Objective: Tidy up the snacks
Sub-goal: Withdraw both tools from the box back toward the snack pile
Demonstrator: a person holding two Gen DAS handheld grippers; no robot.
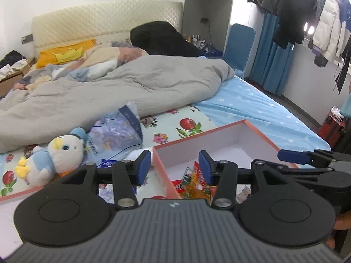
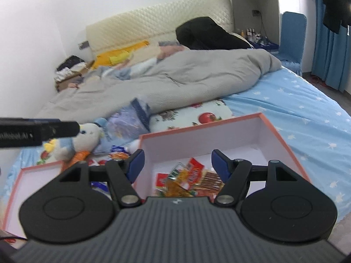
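A pink-rimmed white box (image 1: 258, 131) (image 2: 272, 129) lies on the bed. Red and orange snack packets (image 2: 186, 179) (image 1: 193, 182) lie in its near corner. My left gripper (image 1: 174, 164) is open and empty, fingers straddling the box's left wall. My right gripper (image 2: 177, 164) is open and empty, just above the packets in the box. The right gripper also shows in the left wrist view (image 1: 307, 156) at the right edge. More loose packets (image 2: 117, 150) lie left of the box, partly hidden.
A plush duck (image 1: 52, 160) (image 2: 85, 138) and a blue-white plastic bag (image 1: 118, 131) (image 2: 131, 118) lie left of the box. The box lid (image 2: 33, 175) lies at near left. A grey duvet (image 1: 109, 87) covers the far bed.
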